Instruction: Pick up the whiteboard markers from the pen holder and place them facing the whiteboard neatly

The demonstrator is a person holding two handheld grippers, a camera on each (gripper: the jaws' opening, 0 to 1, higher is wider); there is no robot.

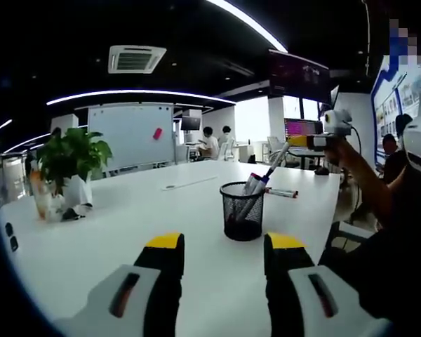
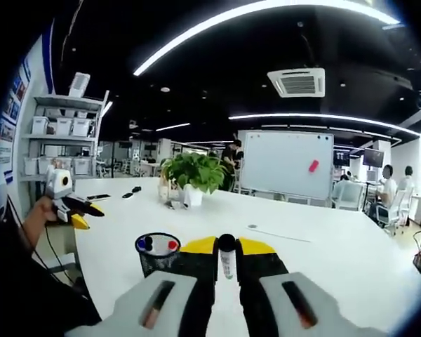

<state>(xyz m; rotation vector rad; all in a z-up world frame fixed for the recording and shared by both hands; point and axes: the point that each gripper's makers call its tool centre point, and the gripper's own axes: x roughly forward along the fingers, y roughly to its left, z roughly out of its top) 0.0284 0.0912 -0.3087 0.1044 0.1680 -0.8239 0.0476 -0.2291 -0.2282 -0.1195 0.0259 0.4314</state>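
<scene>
White tabletop [image 1: 126, 232]: long and glossy, carrying the holder, a plant and loose markers.
Pen holder [image 1: 242, 210]: black mesh cup, upright on the tabletop just ahead of the left tool; in the right gripper view it [image 2: 158, 254] stands just left of the right tool, with blue, black and red caps showing inside.
Markers in holder [image 1: 255, 188]: a few lean out toward the right of the rim.
Left tool [image 1: 224, 260]: yellow-tipped jaws wide apart, holding nothing, low over the tabletop short of the holder; in the right gripper view it [image 2: 81, 210] hovers off the left edge of the tabletop in a person's hand.
Right tool [image 2: 226, 256]: jaws closed on a marker.
Held marker [image 2: 226, 260]: black cap up, pale barrel between the jaws; in the left gripper view it [image 1: 277, 161] slants down from the right tool [image 1: 298, 141] toward the holder.
Loose marker [image 1: 281, 192]: lies flat on the tabletop beyond the holder.
Whiteboard [image 1: 131, 133]: stands past the far end of the tabletop, a pink item stuck on it.
Potted plant [image 1: 71, 165]: leafy, in a white pot, at the left of the tabletop.
Background: people sit at desks beyond the whiteboard.
</scene>
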